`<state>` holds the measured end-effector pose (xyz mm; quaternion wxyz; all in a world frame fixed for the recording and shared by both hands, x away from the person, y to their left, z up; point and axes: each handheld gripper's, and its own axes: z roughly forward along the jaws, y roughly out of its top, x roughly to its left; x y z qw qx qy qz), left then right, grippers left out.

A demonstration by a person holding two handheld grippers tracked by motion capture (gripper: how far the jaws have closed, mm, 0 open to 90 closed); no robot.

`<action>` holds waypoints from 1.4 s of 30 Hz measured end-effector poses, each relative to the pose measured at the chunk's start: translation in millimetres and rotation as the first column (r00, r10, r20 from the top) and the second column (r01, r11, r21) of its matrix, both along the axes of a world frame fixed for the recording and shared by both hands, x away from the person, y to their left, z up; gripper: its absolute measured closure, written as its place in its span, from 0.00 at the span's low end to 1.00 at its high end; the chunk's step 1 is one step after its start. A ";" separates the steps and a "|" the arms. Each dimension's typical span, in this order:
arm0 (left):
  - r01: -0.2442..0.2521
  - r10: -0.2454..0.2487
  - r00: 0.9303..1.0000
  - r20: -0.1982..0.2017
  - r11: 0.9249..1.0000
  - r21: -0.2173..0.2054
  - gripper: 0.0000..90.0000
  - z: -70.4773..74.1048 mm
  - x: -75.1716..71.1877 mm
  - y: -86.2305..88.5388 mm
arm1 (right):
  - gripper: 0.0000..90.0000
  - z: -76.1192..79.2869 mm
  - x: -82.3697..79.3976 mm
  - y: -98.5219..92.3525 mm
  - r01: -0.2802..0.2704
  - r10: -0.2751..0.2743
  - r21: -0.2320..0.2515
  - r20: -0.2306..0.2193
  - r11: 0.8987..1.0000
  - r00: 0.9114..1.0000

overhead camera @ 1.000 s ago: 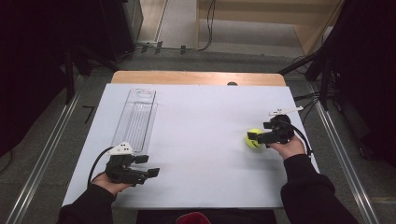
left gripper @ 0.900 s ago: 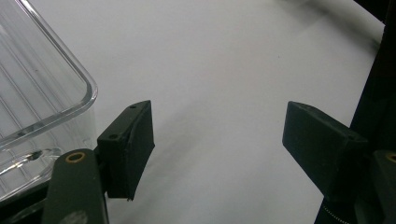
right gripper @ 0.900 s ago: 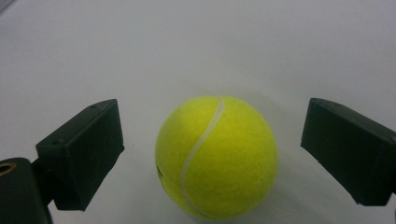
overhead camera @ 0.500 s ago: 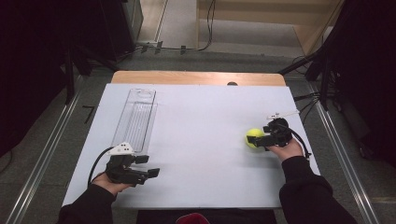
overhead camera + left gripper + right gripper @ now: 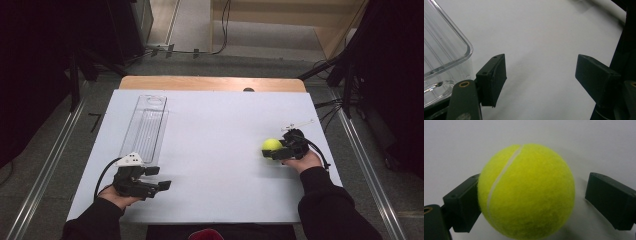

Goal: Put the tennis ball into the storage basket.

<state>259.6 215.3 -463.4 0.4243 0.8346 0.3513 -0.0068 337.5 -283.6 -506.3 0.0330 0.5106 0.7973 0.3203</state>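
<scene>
A yellow-green tennis ball [image 5: 272, 145] rests on the white table [image 5: 215, 130] at the right. My right gripper [image 5: 276, 150] stands open around it. In the right gripper view the ball [image 5: 526, 191] touches the left jaw, and a gap remains before the right jaw; this gripper [image 5: 536, 200] is not shut on it. At the near left my left gripper [image 5: 159, 178] is open over bare table. The left gripper view shows nothing between the wide-apart jaws of this gripper [image 5: 544, 77].
A long clear plastic container [image 5: 145, 127] lies on the left half of the table, its near corner [image 5: 441, 50] just beside my left gripper. A wooden strip [image 5: 210, 83] borders the far edge. Cables [image 5: 330, 107] trail off to the right.
My right gripper has slid left and a little nearer, so its jaws now flank the ball, which has stayed put. The left gripper has not moved.
</scene>
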 end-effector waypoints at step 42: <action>-0.003 0.003 1.000 0.001 1.000 0.001 0.28 0.5 -0.5 0.3 | 0.26 15.2 -3.4 -2.1 -0.034 0.033 0.052 0.034 0.998 0.999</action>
